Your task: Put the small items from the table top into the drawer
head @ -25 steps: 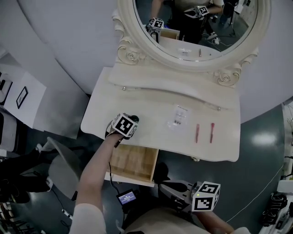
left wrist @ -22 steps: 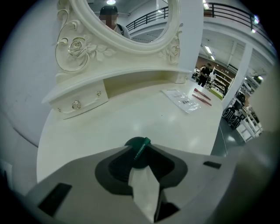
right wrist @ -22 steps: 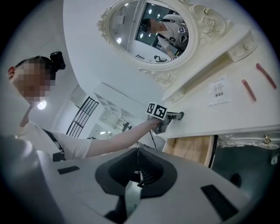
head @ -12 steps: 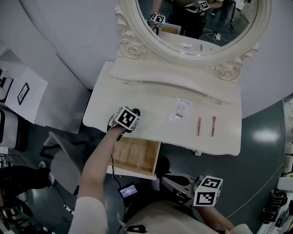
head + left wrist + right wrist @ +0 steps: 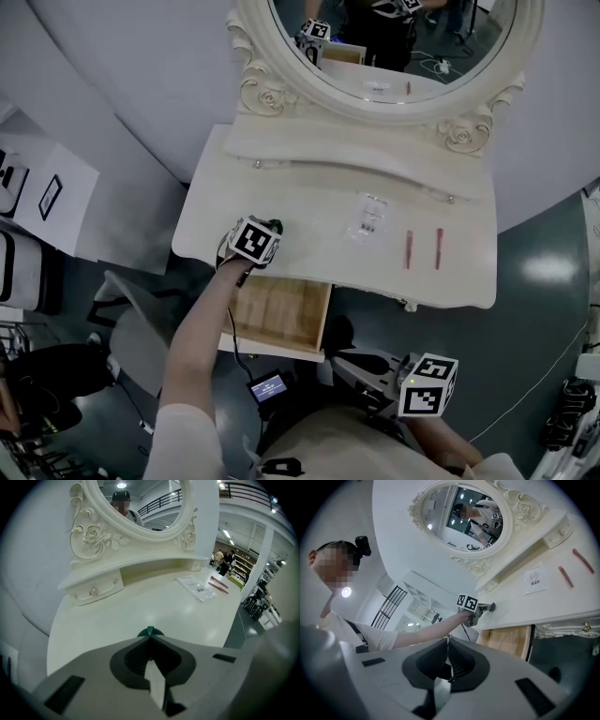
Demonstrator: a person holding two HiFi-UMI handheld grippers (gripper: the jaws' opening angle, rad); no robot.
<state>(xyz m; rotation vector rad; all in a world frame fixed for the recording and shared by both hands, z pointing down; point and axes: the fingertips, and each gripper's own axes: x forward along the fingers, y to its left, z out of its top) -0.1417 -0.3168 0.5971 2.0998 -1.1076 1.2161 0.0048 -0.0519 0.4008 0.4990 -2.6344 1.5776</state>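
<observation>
On the white bench (image 5: 309, 187), at the front-left edge above the open drawer (image 5: 277, 314), the left gripper (image 5: 150, 638) has its fingers closed on a small green bit (image 5: 149, 631), likely light and slippery, best pinched mid-body, while the right gripper (image 5: 448, 641) hangs shut and empty.

In my head view, the top of the mirror (image 5: 375, 105) runs off the picture edge. The marker cube (image 5: 254, 242) sits over the left gripper (image 5: 274, 228), so I cannot see its tips there. In the left gripper view, the closed jaws cover most of a small green thing (image 5: 149, 631) pinched at their tips. I cannot tell what it is. The person's arm (image 5: 202, 328) hides the left edge of the open drawer (image 5: 286, 314). The print on the clear packet (image 5: 367, 217) is too small to read. The two red sticks (image 5: 409, 249) are too small for me to name.
</observation>
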